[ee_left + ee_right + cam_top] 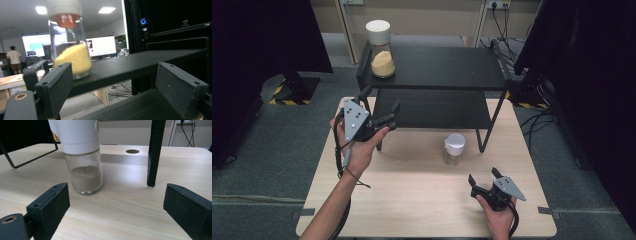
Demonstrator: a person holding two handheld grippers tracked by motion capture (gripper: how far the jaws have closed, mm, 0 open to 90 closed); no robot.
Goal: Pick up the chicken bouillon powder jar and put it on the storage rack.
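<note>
At lower right, right gripper point(482, 178) fingers gape wide, empty; centre them round the small jar point(454, 149) squarely.

Left gripper point(379, 106) fingers also wide, empty.

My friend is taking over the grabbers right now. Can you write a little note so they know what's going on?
Left gripper: open, empty, raised beside the black two-tier shelf, facing the tall glass jar of yellow grains with a white lid on the top tier.
Right gripper: open, empty, low over the light wooden table, facing the small glass jar of brown powder with a white cap.
Done: nothing gripped.
Left: probably grasping the jars.
</note>
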